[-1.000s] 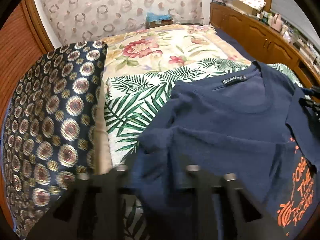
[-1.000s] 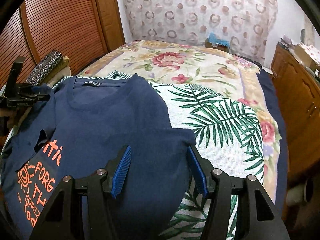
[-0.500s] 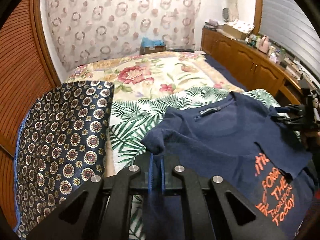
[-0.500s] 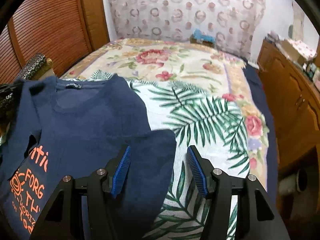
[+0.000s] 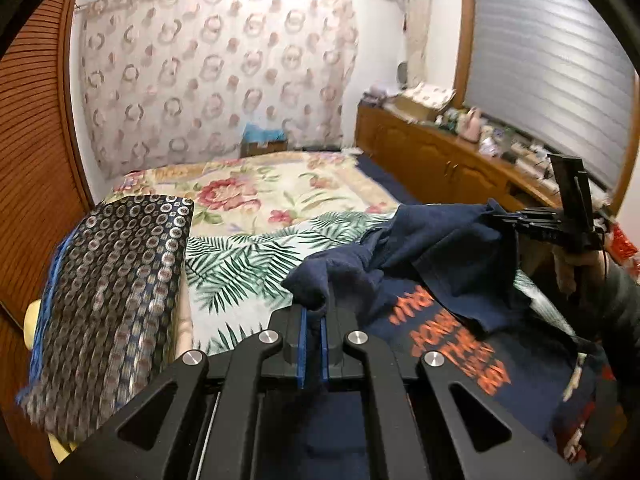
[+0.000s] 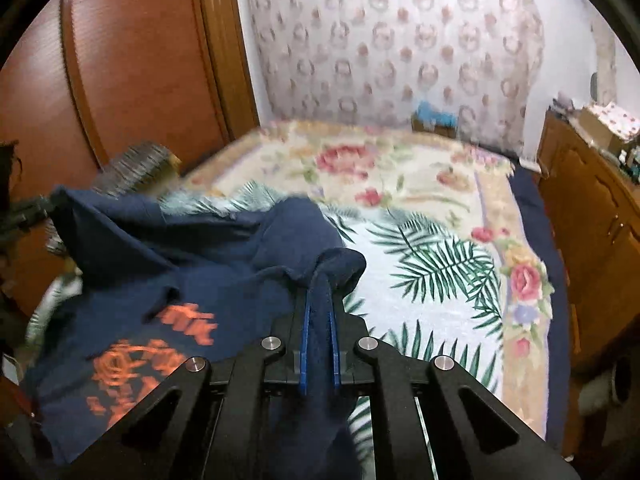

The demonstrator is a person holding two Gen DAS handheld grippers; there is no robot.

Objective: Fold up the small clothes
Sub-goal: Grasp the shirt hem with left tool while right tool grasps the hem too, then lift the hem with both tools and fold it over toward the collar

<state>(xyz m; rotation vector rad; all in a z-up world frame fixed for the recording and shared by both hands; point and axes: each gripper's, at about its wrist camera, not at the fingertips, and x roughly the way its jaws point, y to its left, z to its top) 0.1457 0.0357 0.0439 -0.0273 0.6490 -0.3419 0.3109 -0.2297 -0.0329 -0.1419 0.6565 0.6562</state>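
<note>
Change vs 0.5 s ago: right gripper (image 6: 319, 312) jaws were wide open w/ the shirt's shoulder edge lying between them; now both blue pads are pinched on a bunch of navy fabric. Left gripper (image 5: 313, 322) was already clamped, jaws closed on the opposite shoulder/sleeve bunch, same as before. Both cams also sit higher than 1 s ago: more wall, less bedspread, motion blur in both views.

Meaning: two-point grip on the t-shirt (image 5: 432, 252) is now complete and the top edge is coming up off the bed (image 6: 432, 248). Judgement: this is the lift/carry part of a top-to-hem fold, top half likely gets brought over toward the holder. Fold not yet laid down, so early-to-mid in the task.

Shirt state:
- Navy tee, orange print (image 5: 452, 336) facing up, lower part lying on the bed behind and beside the jaws.
- Upper part tented between the two grippers, slack and creased, not taut.
- A small nub of cloth pokes out just past each jaw pair; the rest hangs below them.
- In left view the right gripper shows ahead-right of the left jaws, shirt corner in it.
- Neck label not visible now.

Patterned cushion (image 5: 116, 292) sits left of the left jaws, apart from the shirt.

Risk (judgement): slack middle may bunch when it's laid over.
</note>
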